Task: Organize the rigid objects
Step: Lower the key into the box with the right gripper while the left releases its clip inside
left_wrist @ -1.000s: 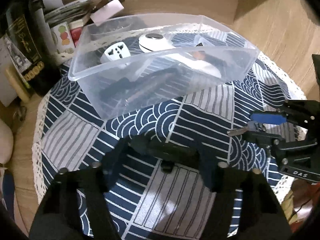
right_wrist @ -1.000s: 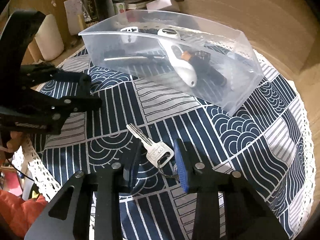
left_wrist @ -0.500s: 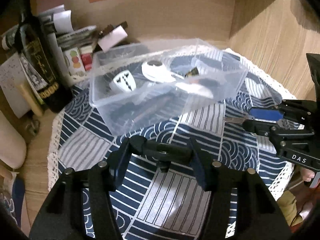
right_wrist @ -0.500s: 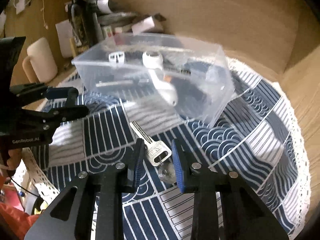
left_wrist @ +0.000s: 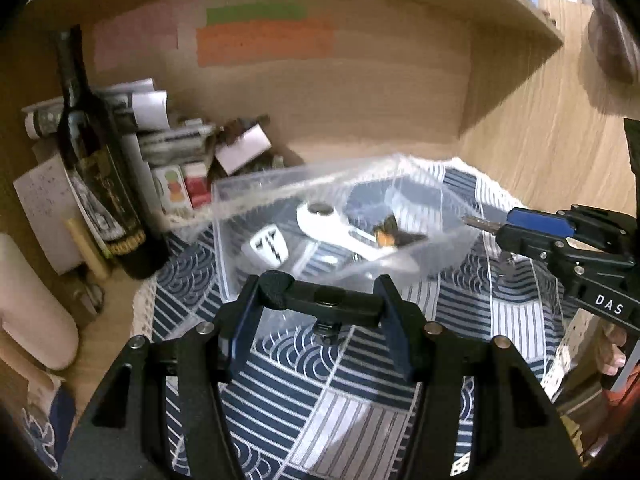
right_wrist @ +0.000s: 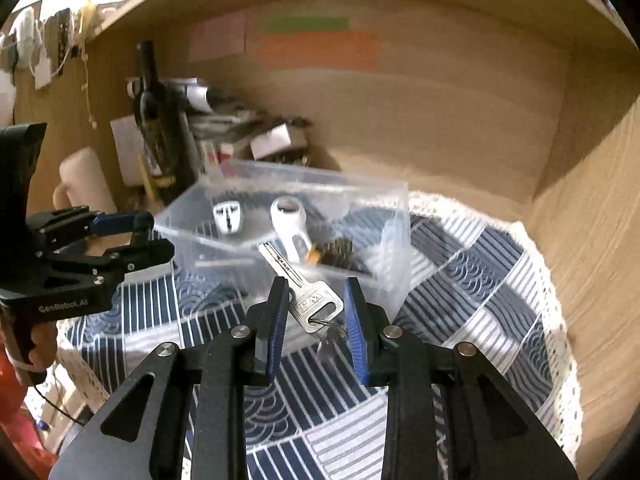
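Key (right_wrist: 310,290): silver, pinched at its head between the blue pads of the right gripper (right_wrist: 316,312); blade points up-left toward the bin, a ring hangs under the head. In the left view the blade tip (left_wrist: 480,223) pokes out beside the bin's right rim.
Right gripper state: closed on the key, lifted above the cloth.
Left gripper (left_wrist: 320,308): pinching a black bar-shaped thing (left_wrist: 320,300) crosswise between its fingers, low centre of the left view, just in front of the bin's near wall.
Bin (right_wrist: 360,188): clear plastic, open top, centre of both views, blurred by motion. Near rim runs just beyond the key's tip in the right view.
Bin contents: white plug adapter (right_wrist: 228,218), white opener-like tool (right_wrist: 290,226), a dark item with an orange end (right_wrist: 332,250).
Cloth (right_wrist: 480,272): navy and white patchwork with a lace edge, under the bin; bare stretch at lower right of the right view.
Open room: above the bin and to its right, up to the wooden side wall (right_wrist: 592,240).
In the way, left: dark bottle (left_wrist: 100,184) standing upper left, papers and small boxes (left_wrist: 176,148) stacked behind it, close to the bin's far-left corner.
Back: wooden panel with green and orange notes (left_wrist: 264,36).
Grippers: well apart, on opposite sides of the bin.
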### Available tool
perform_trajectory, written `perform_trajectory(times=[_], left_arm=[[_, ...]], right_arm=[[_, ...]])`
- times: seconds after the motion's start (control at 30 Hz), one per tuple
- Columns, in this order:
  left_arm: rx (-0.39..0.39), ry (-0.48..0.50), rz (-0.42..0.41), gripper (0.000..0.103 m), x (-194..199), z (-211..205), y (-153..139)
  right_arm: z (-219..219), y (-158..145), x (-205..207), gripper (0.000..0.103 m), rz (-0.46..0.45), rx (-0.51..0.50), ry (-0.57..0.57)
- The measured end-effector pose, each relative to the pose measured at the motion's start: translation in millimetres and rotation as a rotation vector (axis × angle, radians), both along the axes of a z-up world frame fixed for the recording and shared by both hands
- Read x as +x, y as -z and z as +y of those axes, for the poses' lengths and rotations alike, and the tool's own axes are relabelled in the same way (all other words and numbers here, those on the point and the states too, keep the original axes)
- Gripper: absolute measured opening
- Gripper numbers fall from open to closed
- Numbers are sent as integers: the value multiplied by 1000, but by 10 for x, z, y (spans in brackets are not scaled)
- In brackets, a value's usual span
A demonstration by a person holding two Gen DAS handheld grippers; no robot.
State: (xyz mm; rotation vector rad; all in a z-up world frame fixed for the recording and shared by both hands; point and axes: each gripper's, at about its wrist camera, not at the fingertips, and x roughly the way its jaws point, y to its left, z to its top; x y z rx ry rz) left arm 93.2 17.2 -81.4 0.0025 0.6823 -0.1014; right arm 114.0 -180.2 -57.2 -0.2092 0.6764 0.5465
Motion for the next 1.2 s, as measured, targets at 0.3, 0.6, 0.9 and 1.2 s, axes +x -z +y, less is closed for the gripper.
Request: perform_trajectory(times=[0.3, 0.6, 0.9, 1.2], left_arm=[[-8, -37, -50, 56, 266, 100, -220], [-57, -25, 79, 56, 796, 147, 111], [-37, 8, 154, 57, 941, 63, 349], [-20, 7, 90, 60, 737, 28, 124]], right_arm=[[94, -406, 246, 26, -97, 36, 10], [245, -204, 654, 26, -57, 0, 31], [302, 292, 912, 26, 83, -69, 27], [309, 291, 862, 27, 131, -75, 18]])
